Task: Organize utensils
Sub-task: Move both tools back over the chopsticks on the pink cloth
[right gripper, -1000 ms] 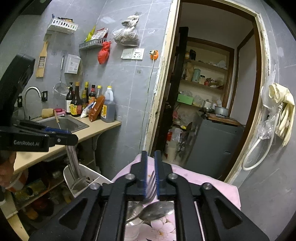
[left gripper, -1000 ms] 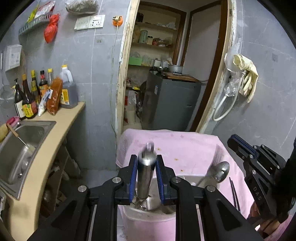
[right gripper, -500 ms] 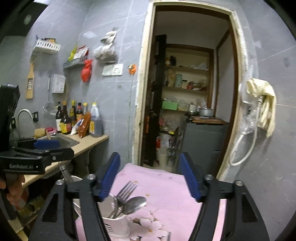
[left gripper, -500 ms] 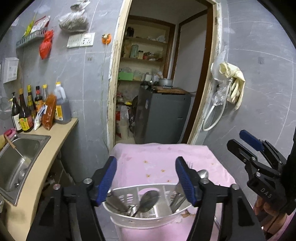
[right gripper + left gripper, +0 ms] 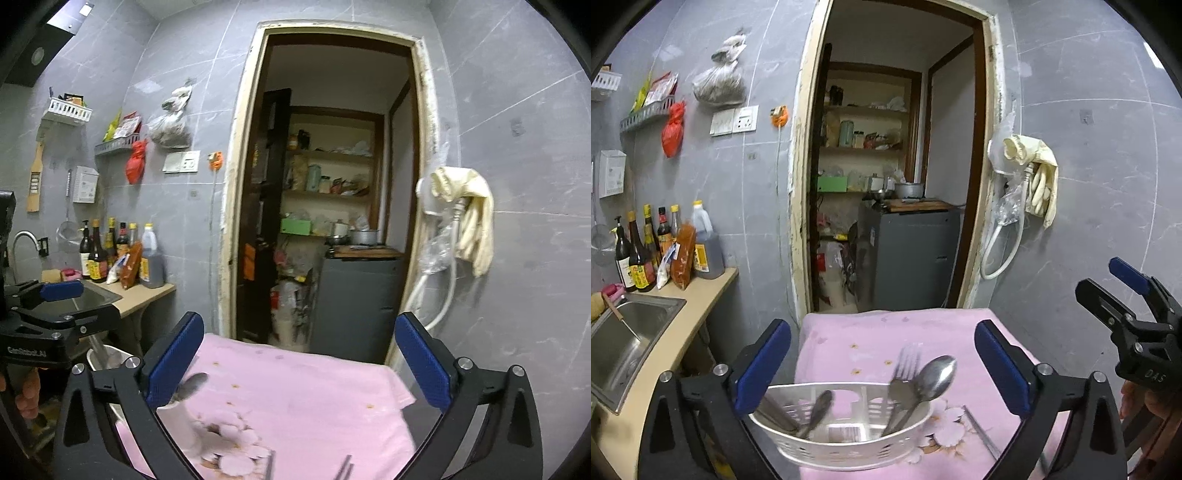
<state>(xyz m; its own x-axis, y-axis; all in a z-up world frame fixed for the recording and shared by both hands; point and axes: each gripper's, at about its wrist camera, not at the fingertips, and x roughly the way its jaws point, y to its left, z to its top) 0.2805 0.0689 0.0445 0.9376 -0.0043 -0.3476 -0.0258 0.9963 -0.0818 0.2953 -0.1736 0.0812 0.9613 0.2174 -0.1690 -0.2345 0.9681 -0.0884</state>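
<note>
Both grippers, left (image 5: 882,363) and right (image 5: 299,358), gape wide, empty. Chopsticks (image 5: 982,430) (probably) lie on cloth beside the caddy (image 5: 846,439), long axis running away; right nearer.

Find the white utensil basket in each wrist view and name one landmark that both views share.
Left wrist: the basket sits bottom centre, on the pink cloth.
Right wrist: only its rim shows, lower left, partly behind the gripper's left finger.
Shared landmark: the cream rubber gloves hanging right of the doorway.
</note>
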